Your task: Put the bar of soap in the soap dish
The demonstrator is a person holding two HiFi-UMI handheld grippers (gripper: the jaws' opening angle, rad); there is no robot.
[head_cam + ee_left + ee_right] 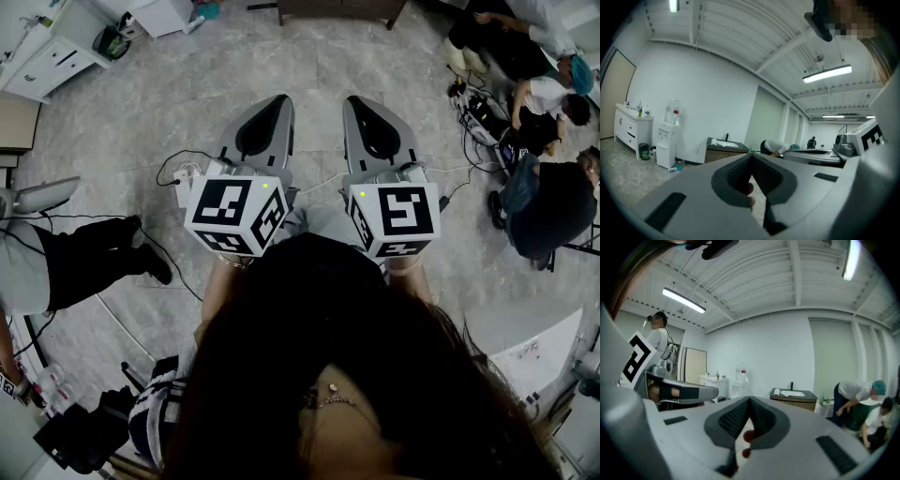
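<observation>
Both claws held out side by side, near level, above grey tiled floor [141, 112]. Our left claw [277, 101]: jaws together at tips, nothing between. Our right claw [356, 103]: likewise closed tight, empty. Soap bar, soap dish: we cannot place them in any view. Far ahead we see sink counter [793, 396] against white wall, water dispenser [665, 143] to its left.

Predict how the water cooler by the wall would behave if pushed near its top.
The cooler is tall and narrow, so it would probably tip rather than slide. The big bottle on top likely makes it top-heavy, though its fill level is unclear.
</observation>
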